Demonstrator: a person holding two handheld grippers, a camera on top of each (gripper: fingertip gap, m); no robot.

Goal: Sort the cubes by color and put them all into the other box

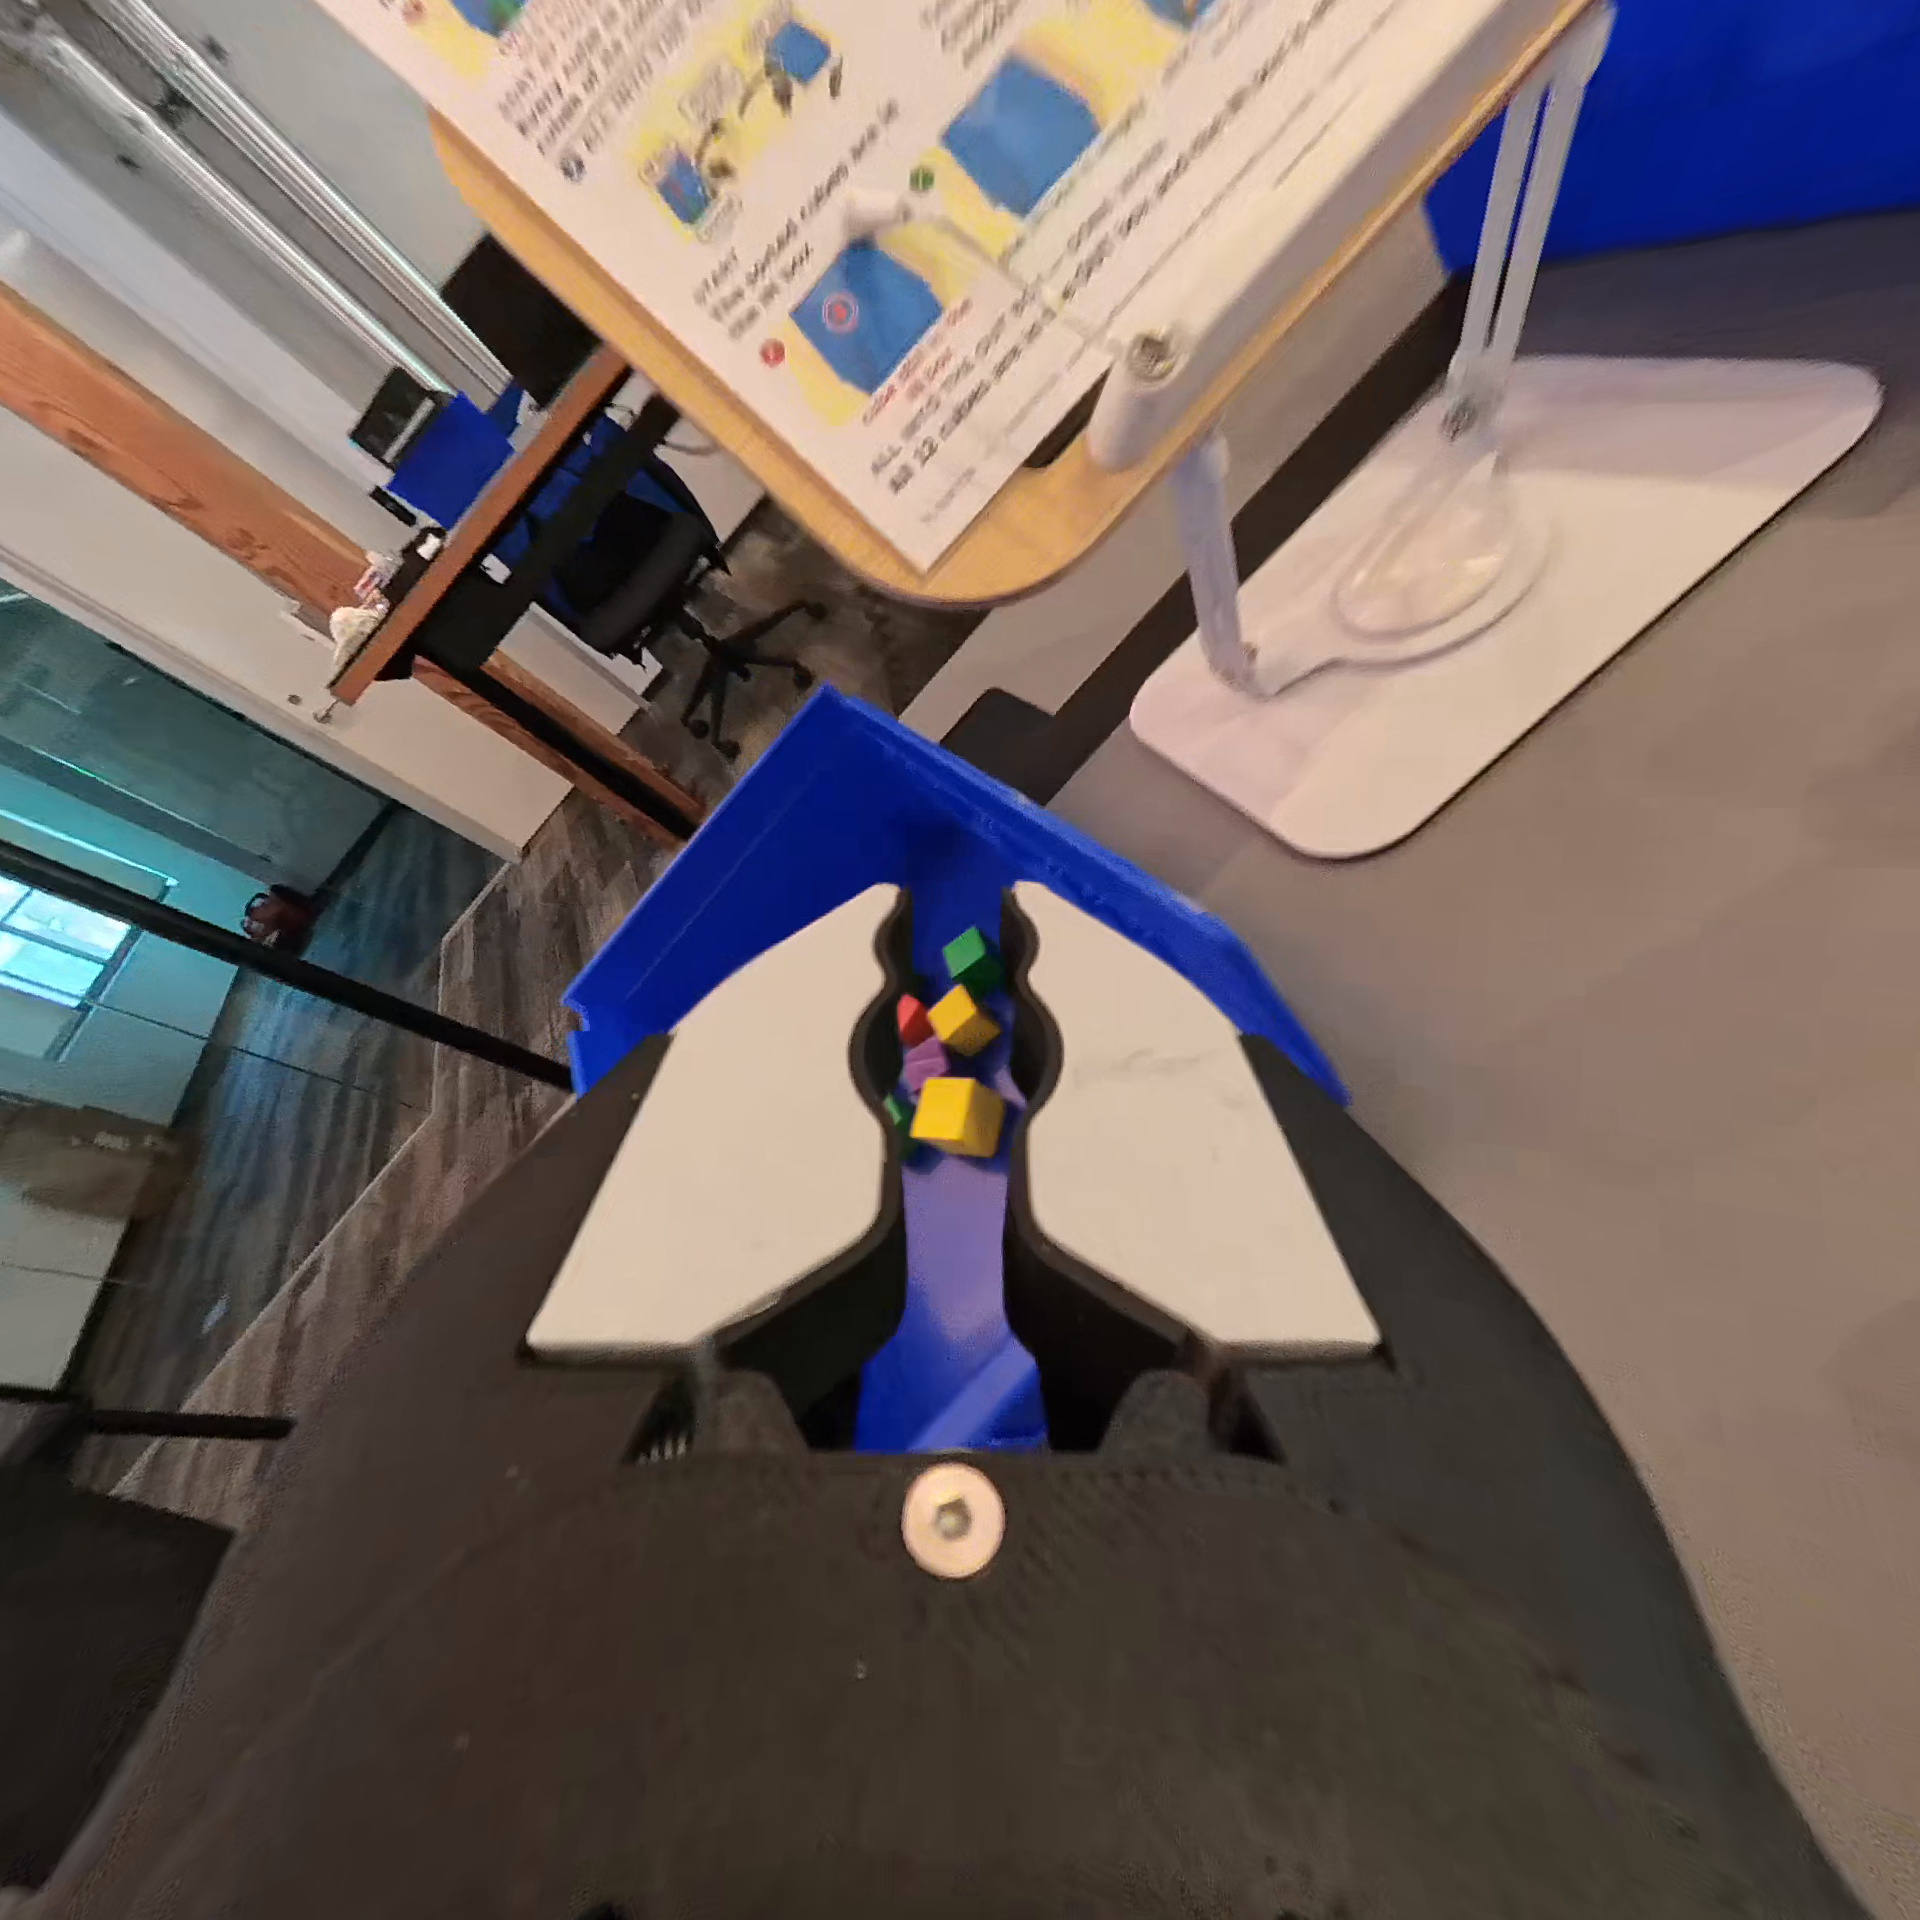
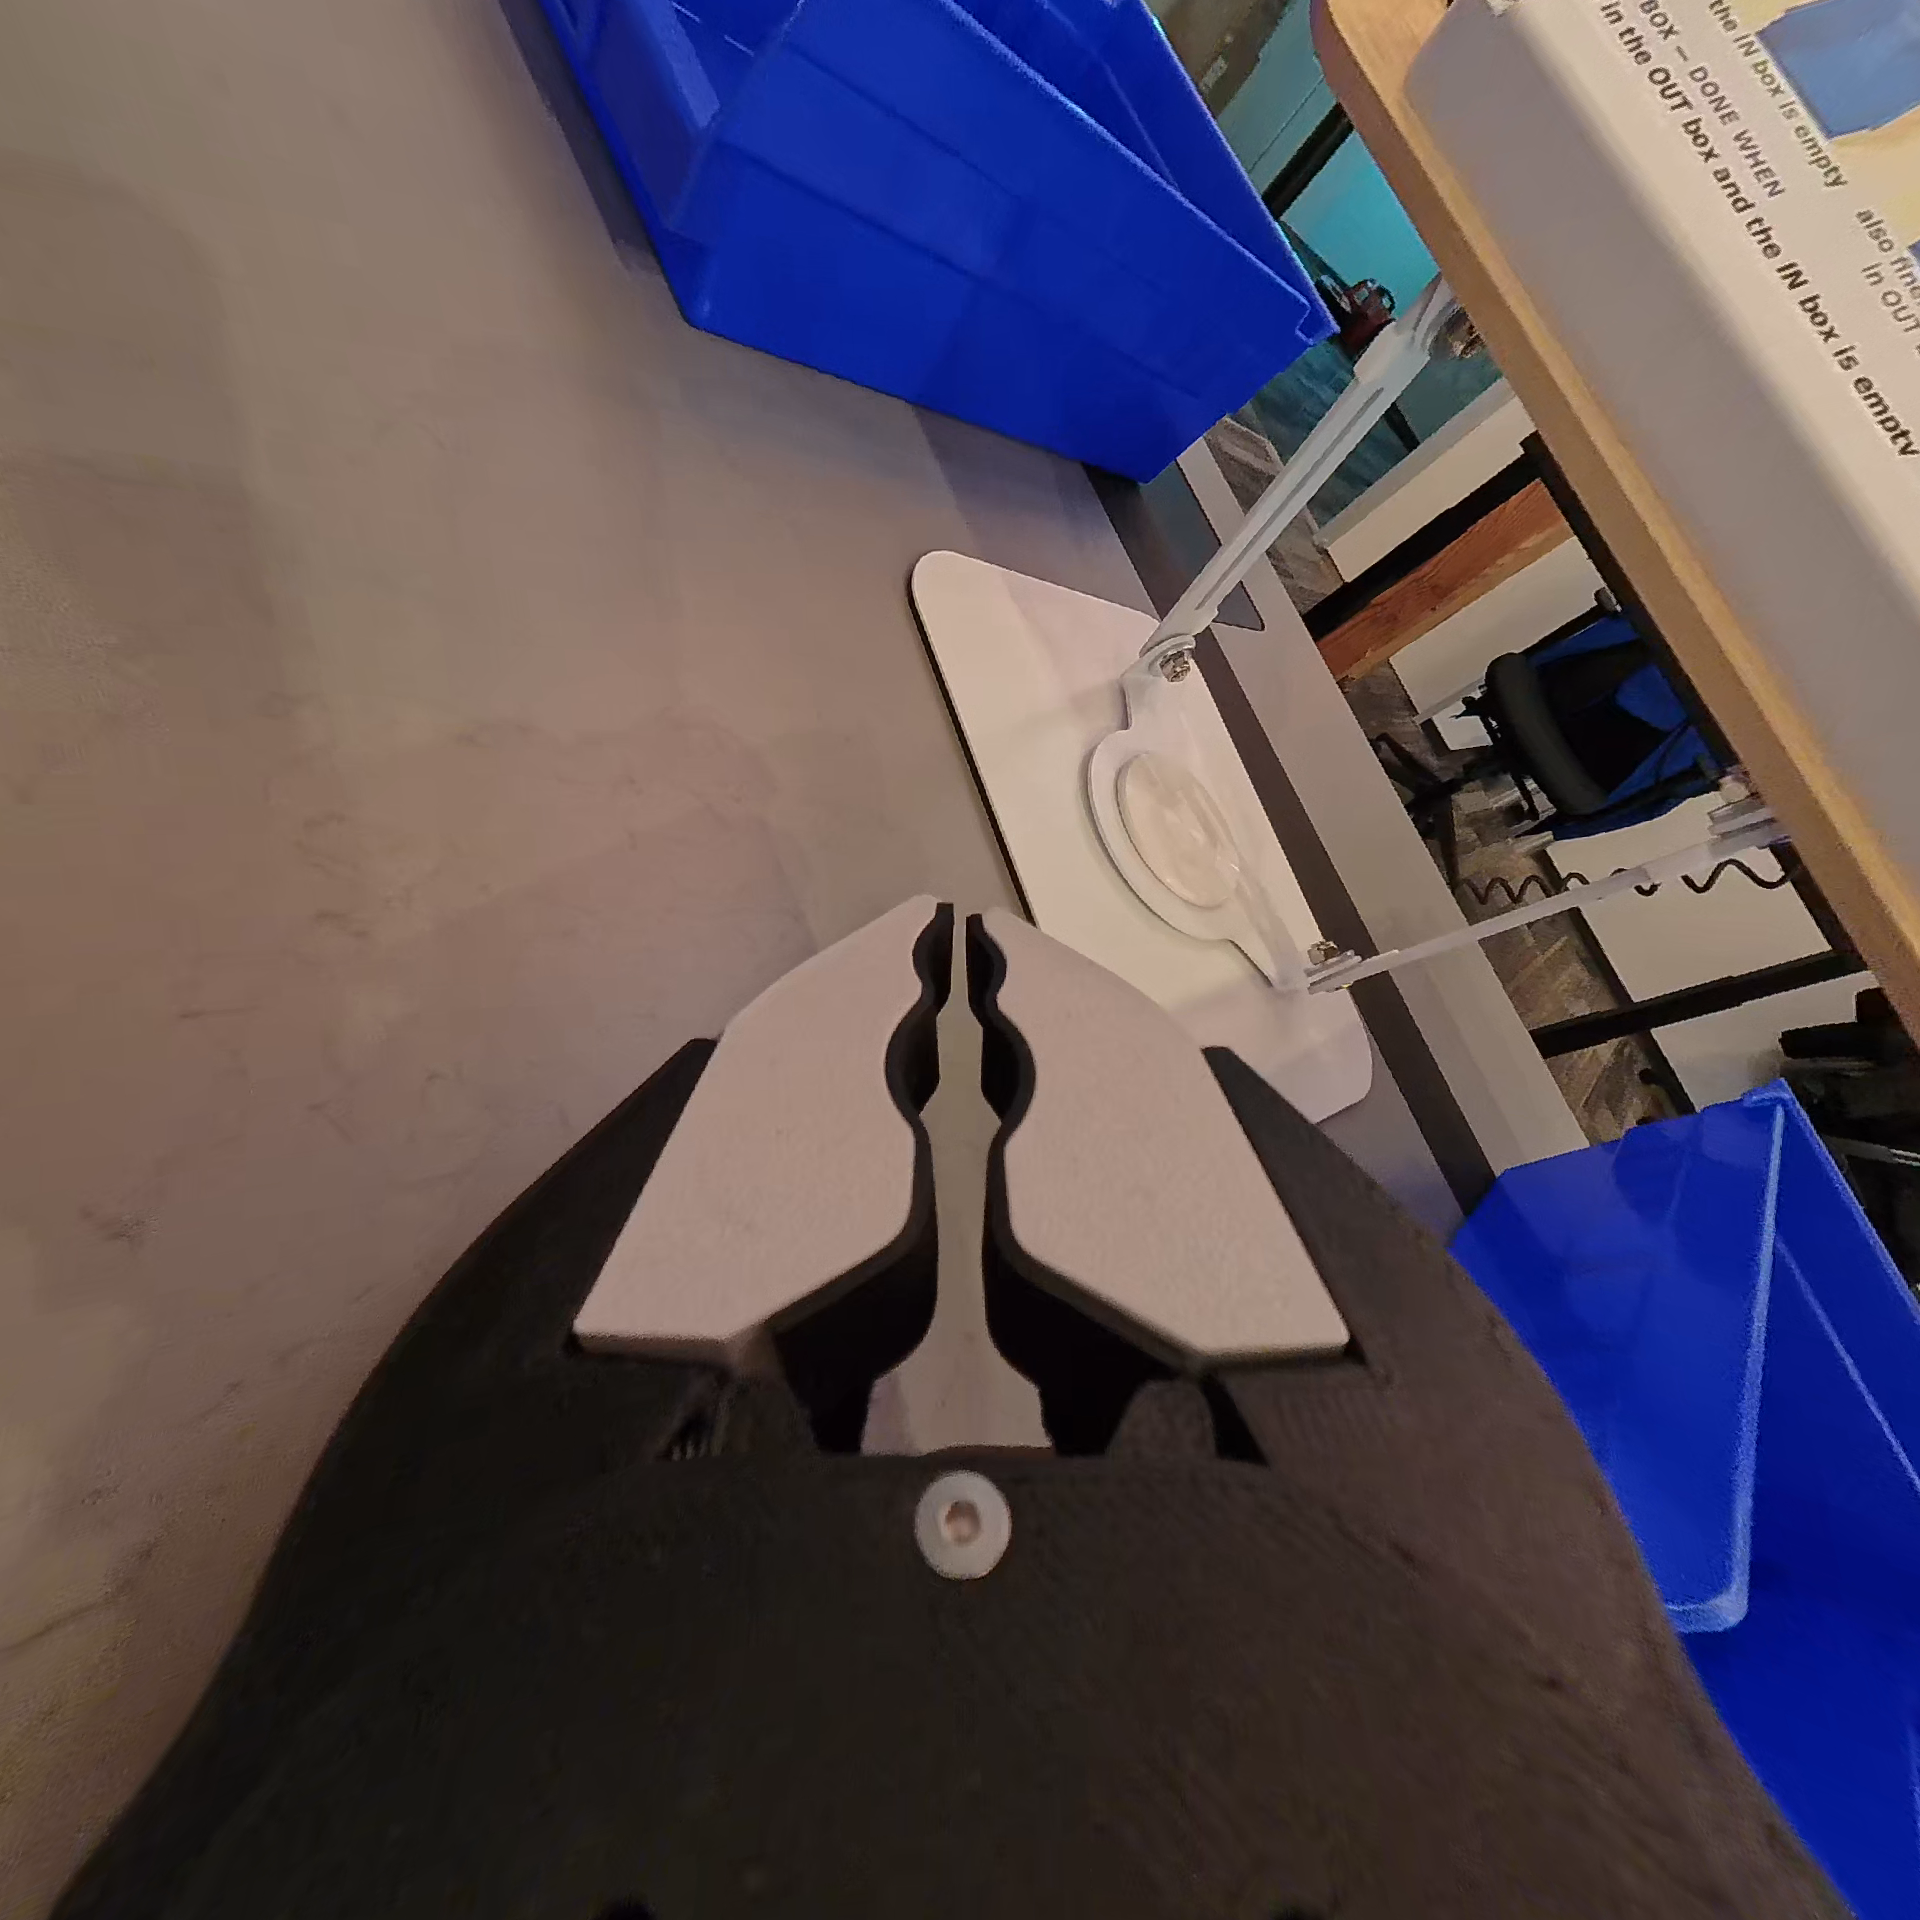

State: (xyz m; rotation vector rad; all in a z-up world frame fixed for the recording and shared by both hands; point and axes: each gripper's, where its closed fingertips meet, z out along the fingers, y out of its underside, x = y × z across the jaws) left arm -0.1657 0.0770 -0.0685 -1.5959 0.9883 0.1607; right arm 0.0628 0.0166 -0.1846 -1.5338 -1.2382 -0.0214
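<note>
Where left wrist view looks down, left claw [image 1: 954,904] hangs parted over blue plastic box [image 1: 831,810]; small glossy cubes heaped inside: yellow cube [image 1: 956,1114], green cube [image 1: 968,956], red cube [image 1: 912,1018].

Right wrist view: right claw [image 2: 958,920] nearly closed, empty, above matte grey tabletop [image 2: 416,727]; second blue box [image 2: 935,229] beyond; white flat stand base [image 2: 1060,727] just ahead.

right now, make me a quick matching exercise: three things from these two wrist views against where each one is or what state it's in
Things:
1. yellow cube
2. right gripper
3. white stand base

Places or states:
A. flat on the grey table
B. nearly shut, holding nothing
C. inside the blue box, seen between the left gripper fingers

Pairs: 1-C, 2-B, 3-A
</note>
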